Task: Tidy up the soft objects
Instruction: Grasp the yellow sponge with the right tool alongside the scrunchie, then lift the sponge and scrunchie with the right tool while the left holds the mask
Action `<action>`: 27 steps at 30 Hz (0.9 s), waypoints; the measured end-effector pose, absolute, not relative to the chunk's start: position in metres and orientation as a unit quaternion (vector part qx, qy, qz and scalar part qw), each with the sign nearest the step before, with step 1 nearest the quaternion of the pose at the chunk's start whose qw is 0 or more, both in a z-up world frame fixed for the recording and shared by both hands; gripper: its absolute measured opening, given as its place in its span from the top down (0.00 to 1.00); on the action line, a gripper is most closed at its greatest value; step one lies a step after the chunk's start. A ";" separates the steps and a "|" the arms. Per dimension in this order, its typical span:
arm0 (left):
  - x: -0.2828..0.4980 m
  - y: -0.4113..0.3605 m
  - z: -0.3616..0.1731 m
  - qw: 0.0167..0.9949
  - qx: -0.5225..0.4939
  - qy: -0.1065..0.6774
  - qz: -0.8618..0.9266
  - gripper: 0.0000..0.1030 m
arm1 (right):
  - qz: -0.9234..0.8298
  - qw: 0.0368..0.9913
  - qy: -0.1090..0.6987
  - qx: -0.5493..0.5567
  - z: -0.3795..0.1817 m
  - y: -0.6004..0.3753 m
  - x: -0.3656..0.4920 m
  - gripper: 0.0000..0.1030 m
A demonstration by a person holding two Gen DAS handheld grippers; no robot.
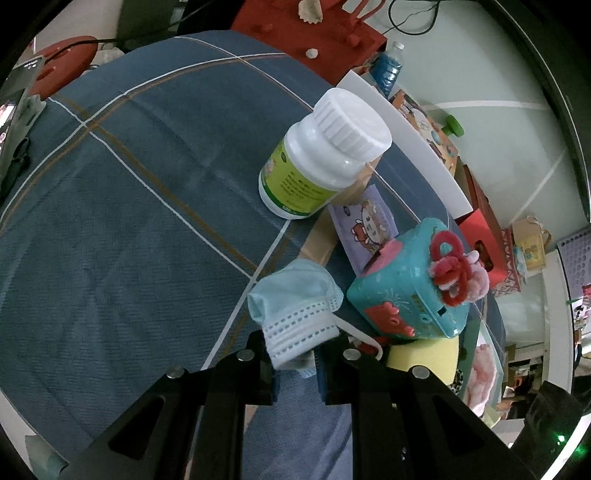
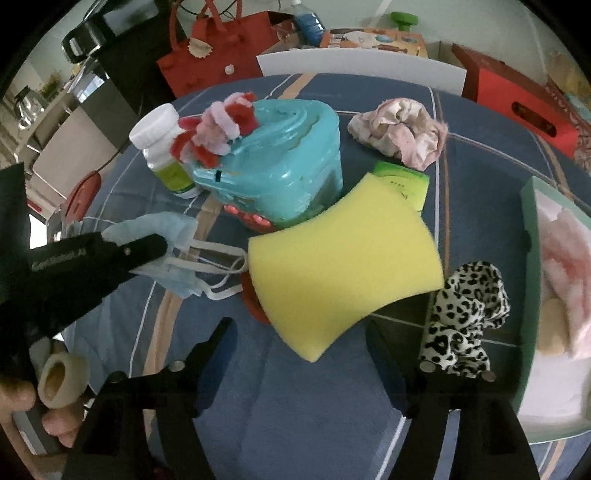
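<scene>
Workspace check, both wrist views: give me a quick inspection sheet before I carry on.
Surface: blue plaid cloth over the table.
Job's things: face mask held; yellow sponge leaning on the teal toy box; leopard scrunchie; pink scrunchie; green tray with pink cloth inside.
Clutter: white pill bottle, sticker card.
Grippers: left gripper shut on the mask; right gripper open, empty, near the sponge.
Cables: black cable beyond the table.
Surroundings: red bag, boxes.
</scene>
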State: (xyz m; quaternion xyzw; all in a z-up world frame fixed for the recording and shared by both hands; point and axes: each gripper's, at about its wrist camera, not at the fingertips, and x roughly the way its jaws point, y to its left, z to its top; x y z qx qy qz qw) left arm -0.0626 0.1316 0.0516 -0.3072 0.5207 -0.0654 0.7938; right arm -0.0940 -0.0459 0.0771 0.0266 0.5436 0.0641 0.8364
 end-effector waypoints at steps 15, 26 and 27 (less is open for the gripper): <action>-0.062 0.136 0.047 0.789 -0.310 0.526 -0.064 0.85 | 0.031 0.840 0.540 0.036 0.064 -0.044 -0.072 0.18; -0.059 0.133 0.044 0.787 -0.307 0.531 -0.062 0.85 | 0.031 0.840 0.538 0.061 0.068 -0.057 -0.068 0.28; -0.059 0.134 0.043 0.787 -0.307 0.532 -0.062 0.85 | 0.030 0.840 0.538 0.058 0.069 -0.057 -0.068 0.31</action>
